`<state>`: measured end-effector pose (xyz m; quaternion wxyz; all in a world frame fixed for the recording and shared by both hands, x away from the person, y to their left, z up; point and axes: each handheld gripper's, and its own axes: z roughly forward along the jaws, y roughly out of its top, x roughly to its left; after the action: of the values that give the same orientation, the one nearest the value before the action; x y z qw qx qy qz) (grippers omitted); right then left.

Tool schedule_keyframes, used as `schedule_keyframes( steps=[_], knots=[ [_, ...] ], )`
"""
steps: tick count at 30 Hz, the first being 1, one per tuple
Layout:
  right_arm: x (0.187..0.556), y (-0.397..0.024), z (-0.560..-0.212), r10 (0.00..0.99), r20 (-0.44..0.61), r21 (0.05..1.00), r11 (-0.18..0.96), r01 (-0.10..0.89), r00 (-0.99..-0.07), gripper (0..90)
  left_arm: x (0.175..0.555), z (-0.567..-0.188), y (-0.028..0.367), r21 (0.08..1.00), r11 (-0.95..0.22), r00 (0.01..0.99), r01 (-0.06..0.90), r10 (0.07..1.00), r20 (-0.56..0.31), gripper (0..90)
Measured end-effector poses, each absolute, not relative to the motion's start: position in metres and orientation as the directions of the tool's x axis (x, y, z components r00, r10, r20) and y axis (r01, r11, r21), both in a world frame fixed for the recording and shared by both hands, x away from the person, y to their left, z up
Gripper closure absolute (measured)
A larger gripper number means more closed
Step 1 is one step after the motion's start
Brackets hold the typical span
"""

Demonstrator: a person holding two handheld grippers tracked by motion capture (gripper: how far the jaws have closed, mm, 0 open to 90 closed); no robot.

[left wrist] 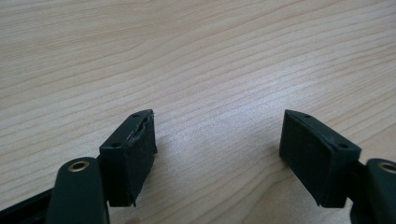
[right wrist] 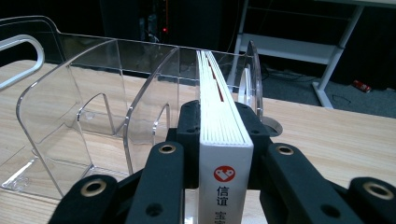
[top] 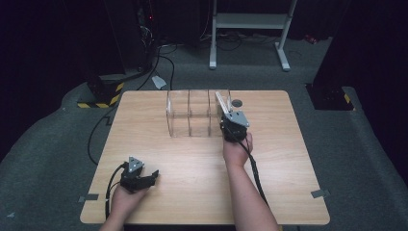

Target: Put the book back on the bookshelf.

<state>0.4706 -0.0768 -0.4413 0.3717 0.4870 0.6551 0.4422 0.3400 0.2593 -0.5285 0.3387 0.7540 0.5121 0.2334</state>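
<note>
**Right gripper clamps book at clear rack, left idle on table**

We see the right gripper at the far middle of the table, jaws pinched on a white book. In the right gripper view the black jaws press flat on both covers, page edges facing up: a tight white stack, with thin red slivers showing between the leaves farther along. The near face is glossy white with a red round logo and dark printed characters below it. In the high view the book tilts up and away from the hand, standing on edge at the rightmost slot of the rack.

The rack is a clear acrylic file holder, three bays wide, with curved-top dividers and hard polished edges that catch the light. In the right gripper view the dividers sit left of the book and one rounded panel just to its right. We cannot tell if the book touches the base.

The left gripper sits near-left, low over the table, well apart from the rack. Its jaws are spread, with nothing between them. The pads are matte black blocks; one edge looks frayed. Bare light wood-grain laminate lies under them.

A round grommet hole lies just right of the rack.
</note>
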Motion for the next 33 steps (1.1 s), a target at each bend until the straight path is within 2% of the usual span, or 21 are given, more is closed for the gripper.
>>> schedule_keyframes(
  steps=[22, 33],
  knots=[
    [0.453, -0.079, -0.449, 0.971, -0.030, 0.938, 0.110, 0.330, -0.237, 71.6, 0.339, -0.529, 0.260, 0.751, -0.245, 0.367, 0.613, 0.930, 0.004, 27.0],
    [0.445, -0.087, -0.449, 0.964, -0.013, 0.931, 0.109, 0.347, -0.267, 64.9, 0.339, -0.529, 0.260, 0.752, -0.245, 0.367, 0.612, 0.930, 0.004, 26.9]
  ],
)
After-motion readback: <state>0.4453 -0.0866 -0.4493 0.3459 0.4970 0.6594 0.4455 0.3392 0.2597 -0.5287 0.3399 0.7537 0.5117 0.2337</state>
